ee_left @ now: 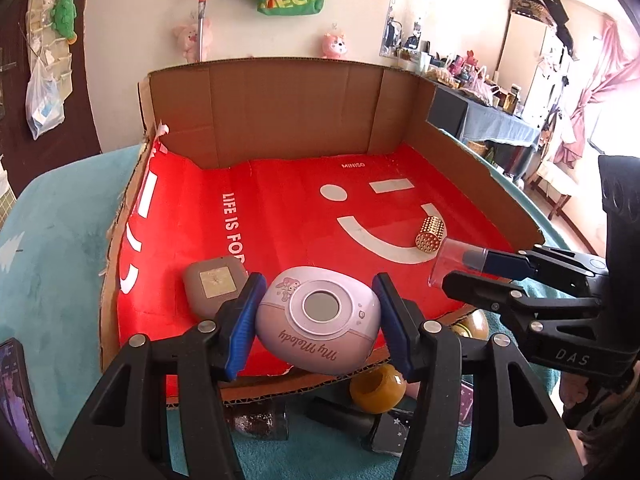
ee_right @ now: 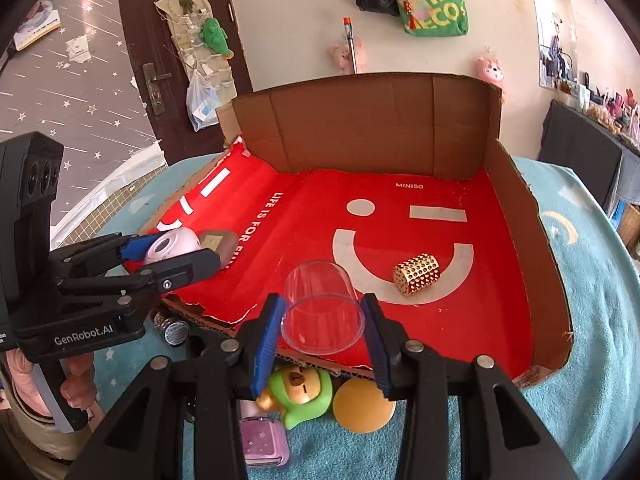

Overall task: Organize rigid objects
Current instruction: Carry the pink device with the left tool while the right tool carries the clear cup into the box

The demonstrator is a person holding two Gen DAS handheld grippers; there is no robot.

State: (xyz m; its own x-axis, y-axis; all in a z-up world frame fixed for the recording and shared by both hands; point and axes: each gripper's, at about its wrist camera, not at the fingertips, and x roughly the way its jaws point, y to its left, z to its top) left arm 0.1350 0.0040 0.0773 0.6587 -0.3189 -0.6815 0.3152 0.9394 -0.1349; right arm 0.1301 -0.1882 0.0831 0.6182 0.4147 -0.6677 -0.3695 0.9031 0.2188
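Observation:
My left gripper (ee_left: 318, 282) is shut on a lilac oval "My Melody" case (ee_left: 320, 328), held over the near edge of the cardboard box (ee_left: 280, 112). In the right wrist view the same gripper (ee_right: 172, 258) and case (ee_right: 170, 246) show at the left. My right gripper (ee_right: 322, 302) is shut on a clear plastic cup (ee_right: 320, 312) lying on its side between the blue pads, also over the box's near edge. From the left wrist view, the right gripper (ee_left: 460, 270) and cup (ee_left: 450, 258) are at the right. A gold perforated cylinder (ee_right: 416, 274) and a brown case (ee_left: 214, 288) lie inside.
The box floor is a red MINISO bag (ee_right: 400, 208), with tall cardboard walls at the back and right. On the teal blanket (ee_right: 580, 280) before the box lie an amber jar (ee_left: 378, 388), a green toy (ee_right: 302, 392), a pink case (ee_right: 264, 440) and a glitter bottle (ee_left: 260, 420).

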